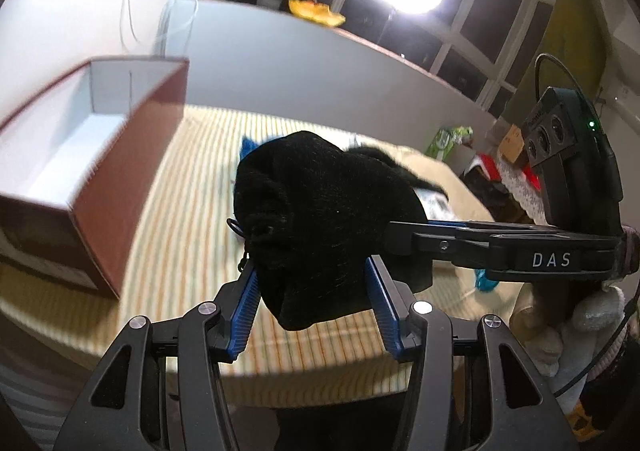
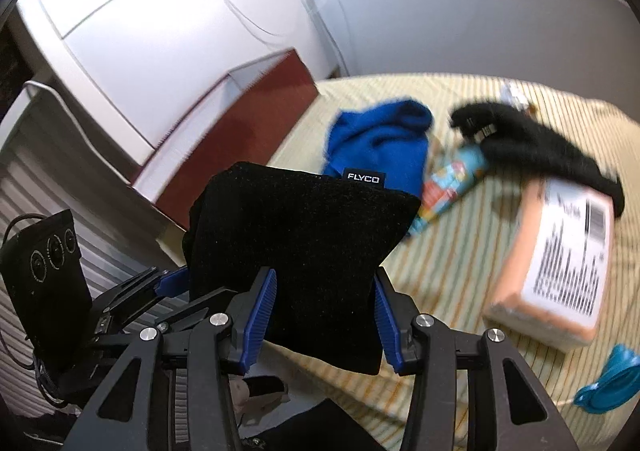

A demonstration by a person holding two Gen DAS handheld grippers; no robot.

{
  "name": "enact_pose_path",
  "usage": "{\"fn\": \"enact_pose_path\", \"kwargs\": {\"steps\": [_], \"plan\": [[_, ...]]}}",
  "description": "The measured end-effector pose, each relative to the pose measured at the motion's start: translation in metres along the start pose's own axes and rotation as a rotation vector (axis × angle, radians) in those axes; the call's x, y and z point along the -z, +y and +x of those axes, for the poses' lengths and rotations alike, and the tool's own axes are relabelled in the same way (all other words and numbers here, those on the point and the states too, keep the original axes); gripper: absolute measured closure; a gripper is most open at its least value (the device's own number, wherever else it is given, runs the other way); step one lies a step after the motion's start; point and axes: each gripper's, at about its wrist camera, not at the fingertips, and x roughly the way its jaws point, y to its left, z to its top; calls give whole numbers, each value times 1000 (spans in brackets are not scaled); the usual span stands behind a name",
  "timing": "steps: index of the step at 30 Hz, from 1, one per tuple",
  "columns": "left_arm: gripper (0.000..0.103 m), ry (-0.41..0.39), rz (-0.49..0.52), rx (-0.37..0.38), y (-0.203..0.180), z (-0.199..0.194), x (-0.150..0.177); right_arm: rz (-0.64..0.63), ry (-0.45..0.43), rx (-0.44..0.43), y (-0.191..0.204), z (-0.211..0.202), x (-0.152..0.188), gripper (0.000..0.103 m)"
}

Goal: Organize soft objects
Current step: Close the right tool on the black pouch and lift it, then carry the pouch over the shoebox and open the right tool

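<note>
Pouch (image 2: 296, 251), black: held aloft above the bed (image 2: 452, 275), clamped between left gripper (image 1: 312, 291) and right gripper (image 2: 324, 311). Box (image 1: 80, 155), far left: nothing is seen inside. Blue cloth (image 2: 380, 139) and black cloth (image 2: 532, 147) are left unsorted.

the black pouch (image 1: 320, 219) hides the bedding behind it; the blue item (image 2: 612, 379) is cut off; the parcel label (image 2: 568, 251) is blurred.

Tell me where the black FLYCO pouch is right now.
The black FLYCO pouch is held above the striped bed, gripped by both the left tool and right tool, near the red-brown box.
</note>
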Motion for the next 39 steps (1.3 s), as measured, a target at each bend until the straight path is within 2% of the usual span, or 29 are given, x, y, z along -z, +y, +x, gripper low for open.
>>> {"fn": "enact_pose_path", "kwargs": {"steps": [8, 15, 21, 28, 31, 36, 39], "plan": [[53, -109, -3, -78, 29, -34, -32, -94, -43, -65, 45, 6, -49, 59], [52, -182, -42, -188, 74, -51, -61, -187, -46, -124, 98, 43, -99, 59], [53, -202, -72, -294, 111, -54, -75, -238, -22, -168, 133, 86, -128, 59], [53, -187, -108, -373, 143, -53, -75, -256, 32, -207, 155, 134, -143, 59], [53, -179, -115, -402, 149, -51, -74, -263, 45, -210, 159, 142, -147, 59], [53, -184, -105, -464, 150, -55, -68, -289, 40, -182, 163, 147, -146, 57], [53, -193, -107, -485, 150, -60, -66, -321, 17, -136, 166, 143, -144, 56]]}}
